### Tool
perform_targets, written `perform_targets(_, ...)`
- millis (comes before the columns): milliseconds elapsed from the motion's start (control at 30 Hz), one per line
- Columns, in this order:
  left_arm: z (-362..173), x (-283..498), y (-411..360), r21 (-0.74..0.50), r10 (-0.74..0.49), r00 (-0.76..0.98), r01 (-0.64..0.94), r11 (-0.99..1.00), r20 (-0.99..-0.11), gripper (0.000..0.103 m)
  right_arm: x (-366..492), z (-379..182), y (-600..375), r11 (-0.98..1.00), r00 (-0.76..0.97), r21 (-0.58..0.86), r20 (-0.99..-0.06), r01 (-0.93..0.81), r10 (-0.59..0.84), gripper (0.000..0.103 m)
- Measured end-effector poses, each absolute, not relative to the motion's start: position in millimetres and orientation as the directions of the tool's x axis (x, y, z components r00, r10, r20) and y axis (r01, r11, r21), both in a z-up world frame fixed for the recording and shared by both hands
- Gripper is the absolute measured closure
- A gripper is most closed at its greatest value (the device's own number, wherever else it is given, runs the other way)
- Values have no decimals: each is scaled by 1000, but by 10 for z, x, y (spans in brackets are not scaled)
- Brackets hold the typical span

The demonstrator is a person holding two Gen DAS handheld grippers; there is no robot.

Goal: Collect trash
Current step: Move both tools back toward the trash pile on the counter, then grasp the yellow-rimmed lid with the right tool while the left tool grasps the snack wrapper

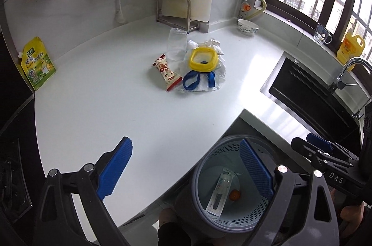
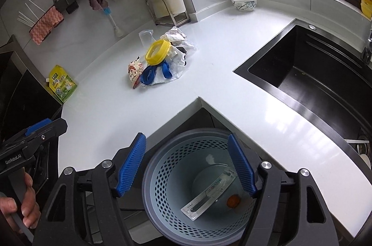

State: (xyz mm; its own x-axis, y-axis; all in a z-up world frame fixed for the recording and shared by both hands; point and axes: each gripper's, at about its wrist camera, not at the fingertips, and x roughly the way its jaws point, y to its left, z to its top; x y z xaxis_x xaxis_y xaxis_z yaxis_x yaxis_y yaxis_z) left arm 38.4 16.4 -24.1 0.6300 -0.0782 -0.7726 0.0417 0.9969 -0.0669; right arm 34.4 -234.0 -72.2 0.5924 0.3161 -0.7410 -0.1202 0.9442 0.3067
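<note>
A: A white L-shaped counter (image 2: 116,120) fills a kitchen corner, with a black sink (image 2: 309,73) set under the window and cloths hanging on a wall rail.

B: The trash sits in one heap mid-counter: a clear plastic cup (image 1: 176,43), a snack wrapper (image 1: 166,72), a yellow ring lid (image 1: 204,59) and a white bag with blue handles (image 1: 204,80), all touching.

A: Below the counter's inner corner stands a perforated grey bin (image 2: 162,178); a flat blister pack (image 2: 209,194) and a small orange piece (image 2: 233,200) lie on its bottom.

B: The right wrist view shows a hand (image 2: 21,211) gripping the left gripper's handle. The left wrist view shows the faucet (image 1: 348,70).

A: The left gripper (image 1: 186,169) has its jaws spread wide, empty. The right gripper (image 2: 188,166) hangs over the bin, jaws apart, holding nothing.

B: Bare counter lies open between the heap and the front edge. A green pouch (image 1: 38,64) leans well off to the left.
</note>
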Motion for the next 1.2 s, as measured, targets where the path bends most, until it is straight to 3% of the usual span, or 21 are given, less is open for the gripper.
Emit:
perform_targets(467,-277,1102,804,-35,-20,654,-10,999,-756,11,1072,-715,-1776,963,612,252,-748,-99,259,33)
perform_targets(767,-448,1747,1081,-41,-47,640,24,999,-767,11,1575,-718,-1492,960,661,278,-728,45,180,32)
perform_targets(1200,-722,2419,1367,-34,-44,629,29,999,-776,11,2218,-995,-1084,967,639,205,-767,149,64,31)
